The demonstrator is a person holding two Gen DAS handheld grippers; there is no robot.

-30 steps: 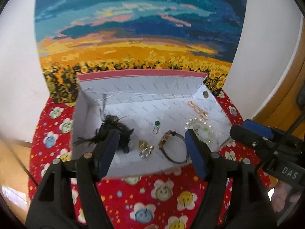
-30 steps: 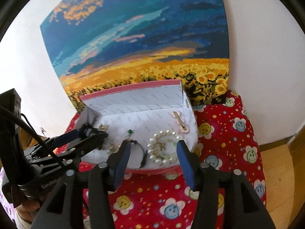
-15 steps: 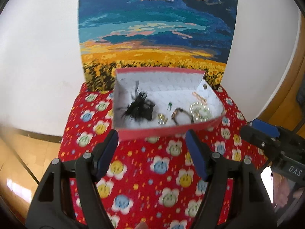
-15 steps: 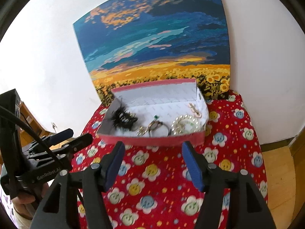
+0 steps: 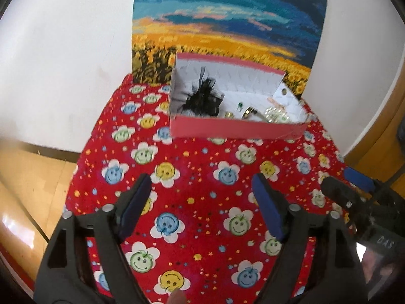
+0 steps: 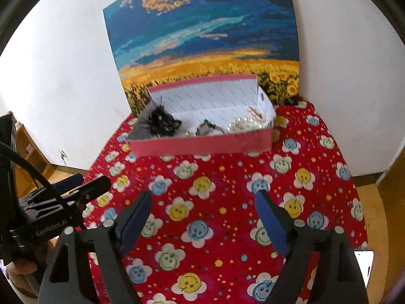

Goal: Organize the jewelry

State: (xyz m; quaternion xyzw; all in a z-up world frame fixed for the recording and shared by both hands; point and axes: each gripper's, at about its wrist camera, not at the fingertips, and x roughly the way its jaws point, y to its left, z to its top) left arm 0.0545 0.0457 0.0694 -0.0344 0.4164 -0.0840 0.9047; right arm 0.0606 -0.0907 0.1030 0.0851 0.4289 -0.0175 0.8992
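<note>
A: Jewelry all sits inside the pink box [image 6: 202, 148], as far as I can tell: a pearl bracelet [image 6: 243, 126] at the right end, a watch or bangle [image 6: 208, 129] beside it, a small green earring [image 5: 239, 105], a pale pink clip [image 6: 255, 112] against the far right wall, and a black feathery piece [image 6: 162, 122] at the left end.

B: Anything left out on the red smiley cloth [image 5: 202, 177]?

A: Nothing that I can see. The cloth between the box and both tools is bare of jewelry.

B: And the tools?

A: The left gripper [image 5: 202, 202] and the right gripper [image 6: 202, 215] both hang over the cloth, well apart from the box. Their jaws are opening, with nothing between them.

B: So the job looks finished?

A: Gathering looks done, I'd judge. The pieces lie loose on the box floor, some overlapping, so sorting within it might remain. The box has no lid on it; whether closing is required I cannot tell.
</note>
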